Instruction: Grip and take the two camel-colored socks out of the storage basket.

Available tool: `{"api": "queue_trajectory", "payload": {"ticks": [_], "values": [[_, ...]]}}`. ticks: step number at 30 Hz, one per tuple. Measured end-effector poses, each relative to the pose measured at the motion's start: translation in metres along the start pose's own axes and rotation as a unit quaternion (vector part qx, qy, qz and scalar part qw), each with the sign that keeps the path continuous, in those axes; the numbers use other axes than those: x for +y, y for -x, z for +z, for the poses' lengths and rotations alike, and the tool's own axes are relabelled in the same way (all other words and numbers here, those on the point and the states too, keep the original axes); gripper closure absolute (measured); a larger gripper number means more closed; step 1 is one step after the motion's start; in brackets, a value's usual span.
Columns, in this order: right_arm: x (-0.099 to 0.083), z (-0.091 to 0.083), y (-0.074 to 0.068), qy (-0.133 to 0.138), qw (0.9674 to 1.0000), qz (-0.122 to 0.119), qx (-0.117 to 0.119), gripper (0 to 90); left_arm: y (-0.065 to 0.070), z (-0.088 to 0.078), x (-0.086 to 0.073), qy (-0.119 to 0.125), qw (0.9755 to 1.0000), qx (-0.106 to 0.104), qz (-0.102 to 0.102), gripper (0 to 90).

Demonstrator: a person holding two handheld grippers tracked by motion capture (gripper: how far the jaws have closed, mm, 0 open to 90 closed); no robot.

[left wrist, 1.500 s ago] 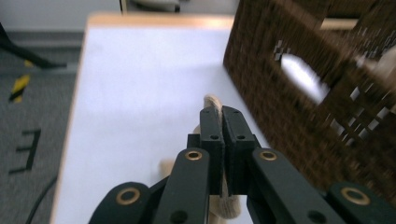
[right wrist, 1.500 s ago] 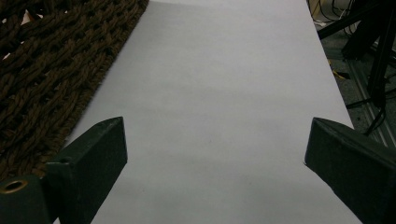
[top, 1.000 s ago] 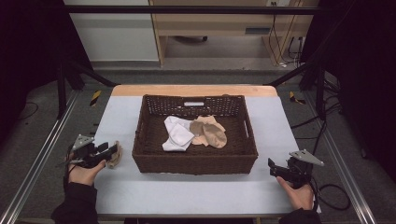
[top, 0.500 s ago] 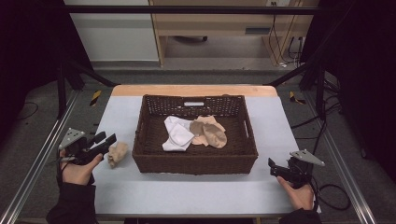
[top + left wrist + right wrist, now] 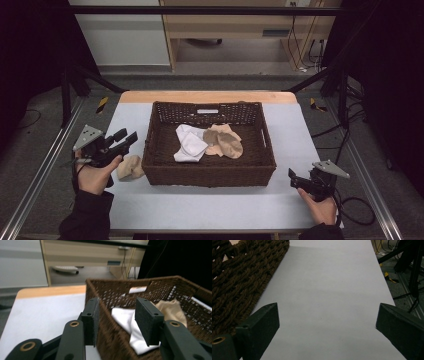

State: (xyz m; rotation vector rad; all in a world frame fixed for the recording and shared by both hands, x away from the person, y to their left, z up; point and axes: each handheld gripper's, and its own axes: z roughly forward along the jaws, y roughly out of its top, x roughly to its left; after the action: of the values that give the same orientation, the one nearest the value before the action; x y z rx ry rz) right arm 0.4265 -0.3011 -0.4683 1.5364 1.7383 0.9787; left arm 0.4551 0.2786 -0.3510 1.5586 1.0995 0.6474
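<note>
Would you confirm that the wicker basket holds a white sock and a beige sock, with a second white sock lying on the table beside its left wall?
Not quite: the sock on the table beside the wicker basket is beige, as the high view shows. The white sock and beige sock are inside.

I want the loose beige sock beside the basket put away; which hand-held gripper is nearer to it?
Left. The left hand-held gripper hovers open just above the beige sock, which lies left of the basket. The right hand-held gripper is across the basket, near its front right corner.
</note>
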Motion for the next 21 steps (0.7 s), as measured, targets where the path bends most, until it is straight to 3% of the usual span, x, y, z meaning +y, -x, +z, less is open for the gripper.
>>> {"api": "queue_trajectory", "payload": {"ticks": [9, 21], "values": [[0.001, 0.000, 0.001, 0.004, 1.0000, 0.002, 0.002, 4.7, 0.033, 0.026, 0.031, 0.015, 0.9994, -0.017, 0.025, 54.5], [0.001, 0.000, 0.001, 0.002, 1.0000, 0.003, 0.003, 4.6, 0.066, 0.068, 0.040, 0.008, 0.9986, -0.034, 0.038, 54.1]]}}
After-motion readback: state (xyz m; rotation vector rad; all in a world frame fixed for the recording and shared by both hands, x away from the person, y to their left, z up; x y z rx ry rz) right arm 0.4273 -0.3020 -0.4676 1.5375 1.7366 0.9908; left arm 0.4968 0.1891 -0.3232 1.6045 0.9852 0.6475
